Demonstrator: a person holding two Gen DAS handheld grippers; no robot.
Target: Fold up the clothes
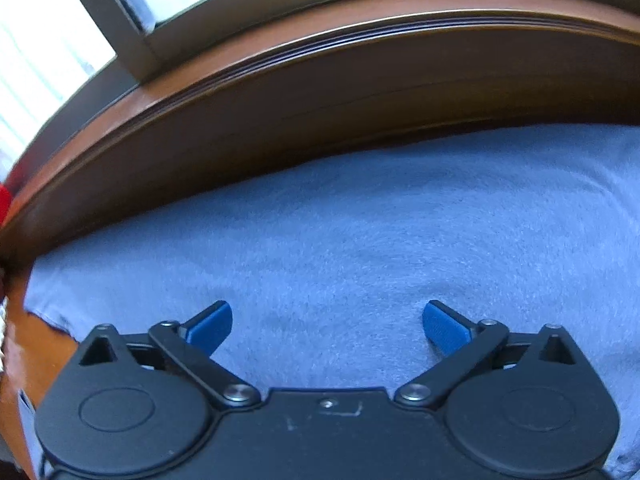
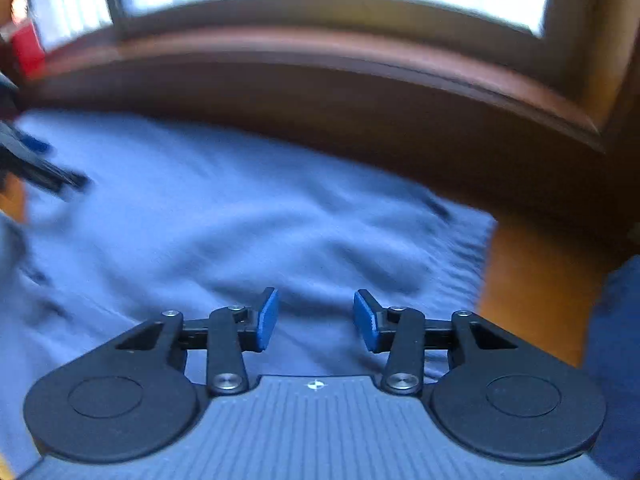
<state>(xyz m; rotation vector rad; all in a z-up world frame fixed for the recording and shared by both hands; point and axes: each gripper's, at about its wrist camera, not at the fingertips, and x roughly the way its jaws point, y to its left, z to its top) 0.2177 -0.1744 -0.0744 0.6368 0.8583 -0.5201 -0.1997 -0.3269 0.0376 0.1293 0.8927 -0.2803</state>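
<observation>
A light blue knit garment (image 1: 340, 240) lies spread flat on a wooden table (image 1: 28, 344), up against a dark wooden ledge. My left gripper (image 1: 327, 314) hovers over it with its blue pads wide apart and nothing between them. The right wrist view is blurred. There the same garment (image 2: 200, 208) shows soft wrinkles and a ribbed edge (image 2: 468, 264) at the right. My right gripper (image 2: 316, 308) stands partly open above the cloth, with no fabric pinched between its pads. The left gripper (image 2: 36, 160) shows as a dark blur at that view's left edge.
A brown wooden ledge (image 1: 320, 92) under a bright window runs along the back of the table. Bare orange tabletop (image 2: 528, 280) shows right of the garment. A red object (image 2: 26, 46) sits at the far left. Dark blue cloth (image 2: 616, 340) fills the right edge.
</observation>
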